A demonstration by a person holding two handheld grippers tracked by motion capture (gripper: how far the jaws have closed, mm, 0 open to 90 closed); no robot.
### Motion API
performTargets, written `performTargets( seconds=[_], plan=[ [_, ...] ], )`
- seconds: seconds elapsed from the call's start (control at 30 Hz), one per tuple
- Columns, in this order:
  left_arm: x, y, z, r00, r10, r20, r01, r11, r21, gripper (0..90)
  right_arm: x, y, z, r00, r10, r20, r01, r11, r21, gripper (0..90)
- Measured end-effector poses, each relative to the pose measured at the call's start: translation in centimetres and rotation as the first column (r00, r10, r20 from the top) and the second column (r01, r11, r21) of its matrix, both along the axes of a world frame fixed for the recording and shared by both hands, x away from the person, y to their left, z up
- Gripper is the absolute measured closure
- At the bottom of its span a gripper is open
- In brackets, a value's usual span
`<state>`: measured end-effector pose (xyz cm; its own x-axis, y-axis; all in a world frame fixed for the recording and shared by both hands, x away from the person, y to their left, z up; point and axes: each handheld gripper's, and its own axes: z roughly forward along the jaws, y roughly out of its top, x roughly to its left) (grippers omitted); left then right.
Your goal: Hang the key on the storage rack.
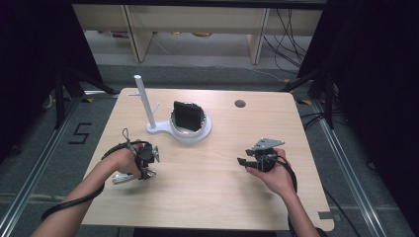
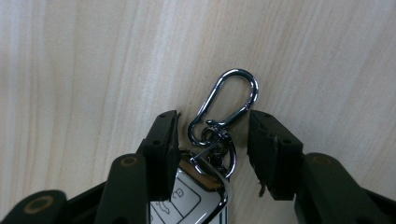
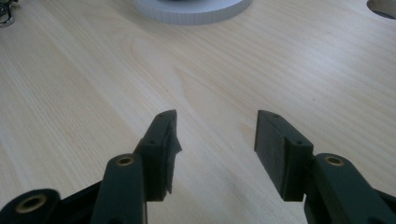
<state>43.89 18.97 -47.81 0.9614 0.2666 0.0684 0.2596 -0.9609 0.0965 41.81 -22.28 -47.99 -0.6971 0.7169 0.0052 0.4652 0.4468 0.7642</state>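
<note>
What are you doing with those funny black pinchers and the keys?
A person holds a pincher tool in each hand over a wooden table. The left gripper points down at a car key with a silver clip lying on the table; its fingers sit on either side of the clip's ring without squeezing it. The right gripper is open, with nothing between its fingers. Farther back stands a white stand with a peg pole, holding a black thing.

A big black number 5 was marked on the grey floor, at about nine o'clock from the table. The white key fob had little button pictures, too small to read.
</note>
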Motion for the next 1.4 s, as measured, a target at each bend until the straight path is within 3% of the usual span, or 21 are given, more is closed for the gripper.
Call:
performTargets(
  seconds=[0.1,0.23,0.37,0.47,0.63,0.7,0.73,0.9,0.93,1.0,1.03,1.13,1.2,1.23,1.3,1.4],
  plan=[
    [0.1,0.0,-0.2,0.9997,-0.001,-0.024,0.001,1.0000,0.001,54.1,-0.1,0.1,0.0,0.9999,-0.004,-0.016,0.004,1.0000,0.004,49.7],
    [0.5,0.0,-0.2,0.9978,-0.040,-0.054,0.040,0.9991,0.012,56.3,-0.1,0.1,0.1,0.9997,-0.002,-0.023,0.002,1.0000,0.008,49.6],
    [0.8,0.0,-0.2,0.9942,-0.031,-0.103,0.035,0.9987,0.037,57.9,0.0,0.0,0.0,1.0000,0.003,-0.008,-0.003,1.0000,0.001,49.6],
    [1.0,-0.2,-0.2,0.9937,-0.014,-0.111,0.021,0.9978,0.063,62.2,0.0,0.0,-0.1,0.9999,0.004,-0.009,-0.004,1.0000,0.002,49.6],
    [0.8,-0.4,-0.2,0.9953,0.010,-0.097,-0.004,0.9974,0.071,73.3,-0.1,0.0,0.0,0.9998,-0.002,-0.019,0.002,1.0000,0.007,49.6],
    [0.5,-0.4,-0.1,0.9960,0.027,-0.085,-0.021,0.9976,0.067,74.2,-0.1,0.0,0.0,0.9998,-0.001,-0.018,0.002,1.0000,0.008,49.5],
    [0.3,-0.3,-0.1,0.9976,0.035,-0.060,-0.032,0.9981,0.054,75.0,-0.1,0.0,0.0,0.9998,-0.002,-0.019,0.002,1.0000,0.007,49.6],
    [-0.2,-0.1,-0.1,0.9959,0.082,-0.037,-0.081,0.9961,0.036,75.3,0.0,0.0,-0.1,0.9999,0.014,-0.004,-0.014,0.9999,-0.001,49.6],
    [-0.2,0.1,-0.1,0.9973,0.073,-0.014,-0.072,0.9972,0.018,75.3,-0.1,0.1,0.0,0.9998,0.007,-0.019,-0.007,1.0000,0.004,49.5],
    [-0.4,0.3,0.0,0.9947,0.103,0.000,-0.103,0.9947,-0.012,75.4,-0.1,0.1,0.0,0.9998,0.007,-0.019,-0.007,1.0000,0.005,49.5],
    [-0.6,0.6,-0.1,0.9919,0.126,0.017,-0.125,0.9910,-0.047,75.5,0.0,0.0,0.0,0.9999,0.016,0.000,-0.016,0.9999,-0.002,49.5],
    [-0.8,1.0,-0.1,0.9894,0.140,0.039,-0.136,0.9875,-0.079,75.5,0.0,0.0,0.0,0.9999,0.007,-0.014,-0.007,1.0000,0.003,49.5],
    [-1.0,1.3,0.1,0.9840,0.167,0.060,-0.159,0.9791,-0.127,75.5,0.0,-0.1,0.0,0.9998,0.006,-0.017,-0.006,1.0000,0.006,49.4],
    [-1.3,1.5,0.1,0.9755,0.209,0.068,-0.194,0.9644,-0.180,75.5,0.0,-0.1,0.0,0.9998,0.006,-0.017,-0.006,1.0000,0.006,49.4],
    [-1.6,1.9,0.2,0.9679,0.234,0.091,-0.206,0.9461,-0.250,75.5,-0.1,0.0,0.0,0.9998,-0.004,-0.019,0.004,1.0000,0.006,49.4],
    [-2.1,2.6,0.7,0.9556,0.263,0.133,-0.209,0.9226,-0.324,75.5,-0.1,0.0,0.0,0.9998,0.001,-0.022,-0.001,1.0000,-0.001,49.2]
  ],
)
